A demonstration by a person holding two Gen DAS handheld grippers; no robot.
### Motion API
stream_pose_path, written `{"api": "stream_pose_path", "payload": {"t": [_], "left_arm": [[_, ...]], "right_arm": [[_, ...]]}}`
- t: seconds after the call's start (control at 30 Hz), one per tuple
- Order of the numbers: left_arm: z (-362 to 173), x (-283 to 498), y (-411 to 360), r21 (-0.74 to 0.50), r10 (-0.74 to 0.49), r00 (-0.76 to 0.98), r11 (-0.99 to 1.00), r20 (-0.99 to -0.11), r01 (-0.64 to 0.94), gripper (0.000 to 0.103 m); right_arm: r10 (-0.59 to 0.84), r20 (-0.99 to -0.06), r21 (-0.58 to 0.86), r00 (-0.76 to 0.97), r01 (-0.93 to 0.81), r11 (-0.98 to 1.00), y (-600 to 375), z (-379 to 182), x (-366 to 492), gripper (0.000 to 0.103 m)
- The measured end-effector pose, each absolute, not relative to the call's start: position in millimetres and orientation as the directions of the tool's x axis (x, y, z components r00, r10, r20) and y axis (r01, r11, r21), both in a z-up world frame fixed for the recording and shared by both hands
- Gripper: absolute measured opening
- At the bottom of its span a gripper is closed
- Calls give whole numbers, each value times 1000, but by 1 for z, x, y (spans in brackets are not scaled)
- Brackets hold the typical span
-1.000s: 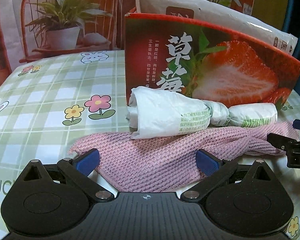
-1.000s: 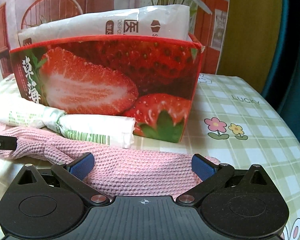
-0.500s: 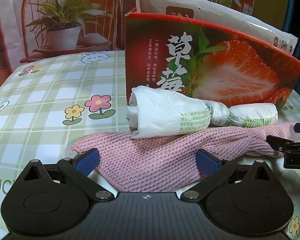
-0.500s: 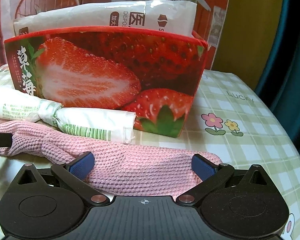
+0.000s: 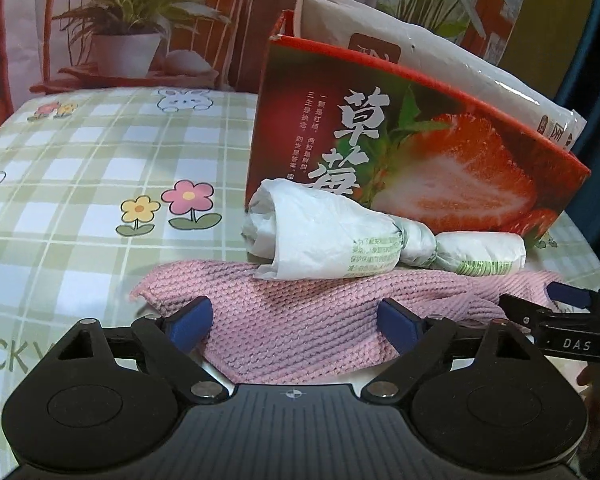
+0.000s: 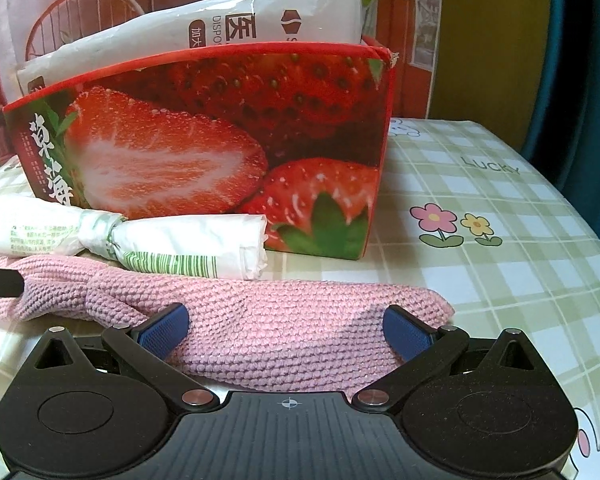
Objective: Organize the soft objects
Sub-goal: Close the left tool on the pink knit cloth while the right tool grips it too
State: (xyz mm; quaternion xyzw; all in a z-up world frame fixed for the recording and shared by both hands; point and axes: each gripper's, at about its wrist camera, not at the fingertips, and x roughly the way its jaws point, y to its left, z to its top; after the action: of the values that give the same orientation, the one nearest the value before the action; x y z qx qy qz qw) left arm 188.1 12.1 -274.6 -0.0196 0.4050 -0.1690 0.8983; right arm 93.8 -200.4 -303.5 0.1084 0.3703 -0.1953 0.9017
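Observation:
A pink knitted cloth (image 5: 300,320) lies flat on the checked tablecloth, seen also in the right wrist view (image 6: 284,332). My left gripper (image 5: 296,326) is open, its blue pads astride the cloth's left end. My right gripper (image 6: 286,330) is open astride the right end; it shows in the left wrist view (image 5: 564,312). A rolled white plastic bag (image 5: 364,240) lies on the cloth's far edge (image 6: 148,244). Behind stands a red strawberry box (image 5: 412,152) (image 6: 228,148) holding a white packet (image 6: 260,24).
The green checked tablecloth (image 5: 100,184) with flower prints extends left, and right in the right wrist view (image 6: 500,216). A printed backdrop with a potted plant (image 5: 128,28) stands behind. The table's right edge drops off near a dark blue curtain (image 6: 580,60).
Both grippers have edged a little closer to the cloth and box. The cloth and the bag have not moved.

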Motion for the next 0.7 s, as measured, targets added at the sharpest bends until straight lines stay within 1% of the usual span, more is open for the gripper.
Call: {"api": "stream_pose_path", "payload": {"t": [0.07,0.13,0.17,0.23,0.27,0.33,0.37,0.43,0.47,0.53,0.7], "left_arm": [[-276,188,8,-162,-320,617,941,-719,298,89],[-276,186,4,-144,-326,618,934,-715,326,79],[-276,185,2,-135,-328,617,931,-715,339,77],[-277,182,1,-134,-342,615,923,-711,360,66],[-277,181,2,-138,-350,613,920,-709,366,63],[-277,178,3,-145,-360,608,916,-708,374,51],[-277,178,2,-146,-363,606,915,-708,377,49],[-277,176,2,-159,-374,599,911,-708,381,40],[-277,174,4,-166,-380,596,909,-707,382,38],[-278,170,4,-173,-387,594,906,-705,386,36],[-279,156,5,-163,-393,605,902,-692,400,36]], "right_arm": [[-271,-711,51,649,431,901,-201,-304,94,103],[-263,-712,54,651,424,904,-202,-304,94,103],[-261,-712,56,652,422,905,-201,-304,94,103],[-254,-712,57,655,413,909,-200,-303,93,102],[-251,-711,57,656,409,911,-199,-303,92,101],[-241,-710,60,662,398,916,-198,-302,91,95],[-235,-708,61,666,390,919,-197,-301,90,93],[-217,-706,66,674,368,928,-194,-299,88,82],[-207,-705,69,678,357,932,-193,-298,87,79],[-188,-705,73,684,334,940,-190,-297,85,70],[-153,-713,54,684,271,961,-182,-295,79,59]]}}
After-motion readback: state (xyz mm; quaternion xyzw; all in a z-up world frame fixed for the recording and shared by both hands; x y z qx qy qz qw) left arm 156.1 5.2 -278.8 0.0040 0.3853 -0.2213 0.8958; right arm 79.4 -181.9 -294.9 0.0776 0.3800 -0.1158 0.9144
